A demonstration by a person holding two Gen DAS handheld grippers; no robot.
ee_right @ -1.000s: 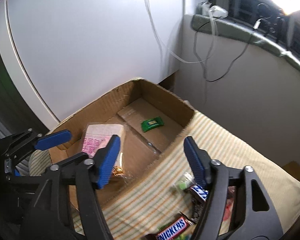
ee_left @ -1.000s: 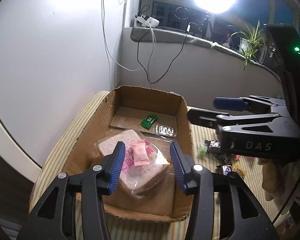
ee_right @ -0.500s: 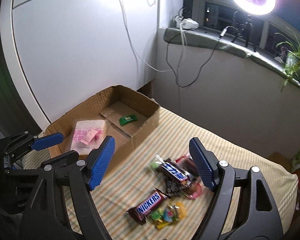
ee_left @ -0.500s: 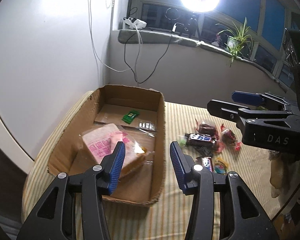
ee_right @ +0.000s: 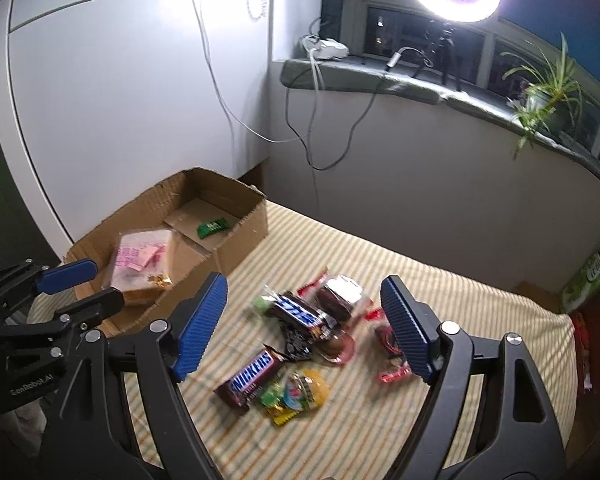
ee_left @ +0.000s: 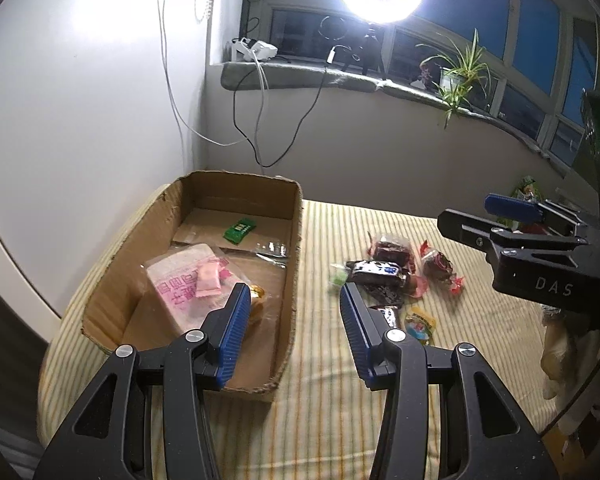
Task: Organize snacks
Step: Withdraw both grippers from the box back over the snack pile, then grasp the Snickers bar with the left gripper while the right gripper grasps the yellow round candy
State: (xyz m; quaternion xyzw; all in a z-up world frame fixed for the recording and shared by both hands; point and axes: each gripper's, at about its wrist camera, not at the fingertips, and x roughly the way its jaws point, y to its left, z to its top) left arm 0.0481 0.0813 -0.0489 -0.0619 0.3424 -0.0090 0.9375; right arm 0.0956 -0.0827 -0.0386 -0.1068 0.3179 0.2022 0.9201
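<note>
On a striped tabletop [ee_right: 440, 292], the right tool [ee_right: 304, 328], jaws spread wide after just opening further, hovers empty over loose snacks: a Snickers bar [ee_right: 250, 378] at lower centre and wrapped candies. Left of the pile, the cardboard box [ee_left: 296, 240] holds a pink packet [ee_left: 180, 280]. The left tool [ee_left: 292, 320] hangs part-open, gripping nothing.

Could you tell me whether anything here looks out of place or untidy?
Yes: a loose heap of snacks, a Snickers bar among them, lies on the striped cover beside the cardboard box, not in it. Inside the box are only a wrapped bread pack, a pink sachet on it, and a green packet.
</note>
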